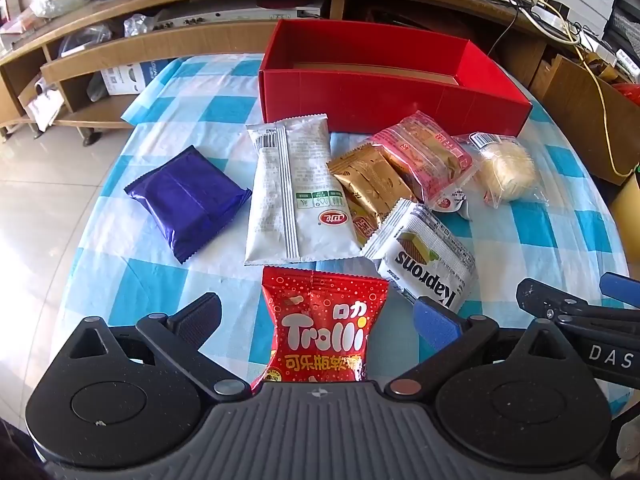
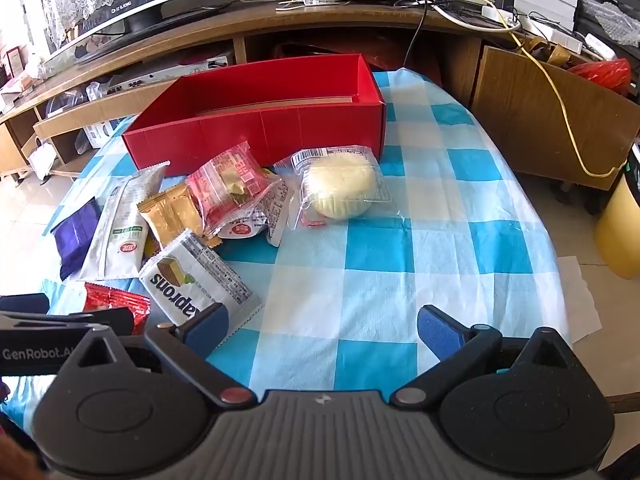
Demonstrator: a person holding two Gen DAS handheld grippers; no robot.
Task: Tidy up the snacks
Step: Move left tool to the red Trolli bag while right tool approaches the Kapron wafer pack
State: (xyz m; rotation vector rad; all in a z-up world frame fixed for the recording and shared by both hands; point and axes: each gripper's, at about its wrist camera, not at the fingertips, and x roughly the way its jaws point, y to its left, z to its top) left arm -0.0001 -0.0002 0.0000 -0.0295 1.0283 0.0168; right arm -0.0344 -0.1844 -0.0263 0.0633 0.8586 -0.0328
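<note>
An empty red box [image 1: 384, 98] [image 2: 256, 136] stands at the table's far side. In front of it lie several snacks: a purple packet [image 1: 186, 198], a long white packet [image 1: 294, 196], a gold packet [image 1: 368, 184], a pink packet [image 1: 424, 156], a clear-wrapped round pastry [image 1: 508, 168] [image 2: 340, 188] and a Kaprons wafer pack [image 1: 428, 256] [image 2: 196, 276]. A red Trolli bag [image 1: 324, 328] lies between the wide-apart fingers of my left gripper [image 1: 318, 320], untouched. My right gripper [image 2: 324, 330] is open over bare cloth, its left fingertip [image 2: 208, 326] by the Kaprons pack.
The table wears a blue-and-white checked cloth [image 2: 380, 260]. Behind it runs a wooden TV stand [image 1: 168, 40] with cables and a monitor on top. A yellow bin [image 2: 620, 224] stands on the floor to the right. The right gripper's fingers [image 1: 568, 304] show at the left view's right edge.
</note>
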